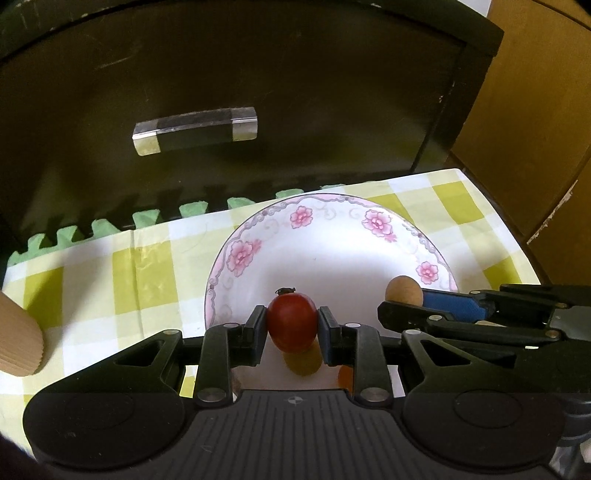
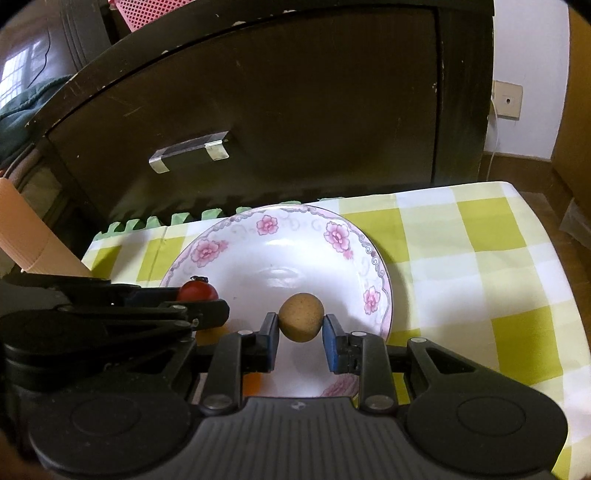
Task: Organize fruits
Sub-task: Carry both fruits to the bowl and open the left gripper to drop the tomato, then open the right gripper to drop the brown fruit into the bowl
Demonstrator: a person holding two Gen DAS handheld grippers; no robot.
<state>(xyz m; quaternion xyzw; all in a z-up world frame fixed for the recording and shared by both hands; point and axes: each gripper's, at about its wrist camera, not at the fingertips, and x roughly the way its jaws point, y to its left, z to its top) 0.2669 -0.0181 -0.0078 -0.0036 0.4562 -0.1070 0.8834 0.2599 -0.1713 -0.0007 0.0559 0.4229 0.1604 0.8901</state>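
- Dark brown cabinet (image 1: pixel 240 92) fills upper half of left wrist view; scuffed front, paint chipped along top edge.
- Clear bar handle (image 1: pixel 195 130) with metal ends on cabinet front, centre-left.
- Yellow-white checked tablecloth (image 2: pixel 461 258) covers table, lower right in right wrist view.
- Green foam mat (image 1: pixel 110 229) with toothed edge sticks out behind cloth, against the cabinet.
- Tan wooden panels (image 1: pixel 535 110), right edge of left wrist view.
- White wall with socket (image 2: pixel 508 99) and cable, upper right.
- Bright window (image 2: pixel 16 74), upper left.
- Pink perforated basket (image 2: pixel 155 11) at top edge.
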